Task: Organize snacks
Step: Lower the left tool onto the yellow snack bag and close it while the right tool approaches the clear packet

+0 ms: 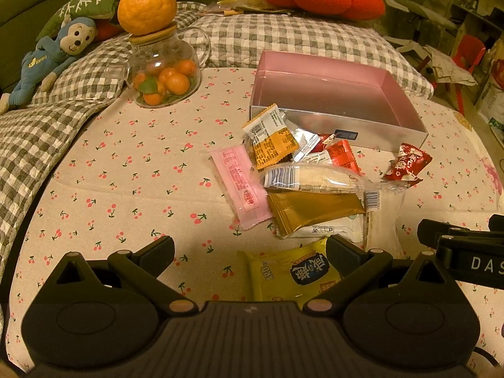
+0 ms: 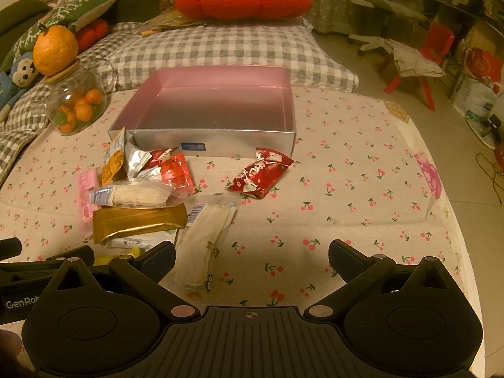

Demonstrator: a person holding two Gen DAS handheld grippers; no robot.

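Right gripper (image 2: 252, 260) with jaws spread wide, empty, above the cherry-print cloth (image 2: 346, 189). A clear-wrapped pale snack (image 2: 203, 242) lies just ahead of its left finger (image 2: 157, 260), running forward toward the pile.

Further ahead, left of the tool's axis: gold wrapper (image 2: 138, 222), with a clear-wrapped white bar (image 2: 132, 193) beyond it, pink packet (image 2: 85, 195) at the far-left edge, red foil packet (image 2: 176, 173), orange-and-white packet (image 2: 113, 160) leaning against the box.

Dark red packet (image 2: 261, 173) lies alone, straight ahead, just short of the box.

Open pink-lined box (image 2: 220, 140) straight ahead beyond the snacks, nothing inside.

Far left ahead: glass jar (image 2: 75, 104) holding small oranges, a large orange (image 2: 55, 50) on its lid.

Left gripper's (image 2: 37, 267) body is partly visible at the left edge.
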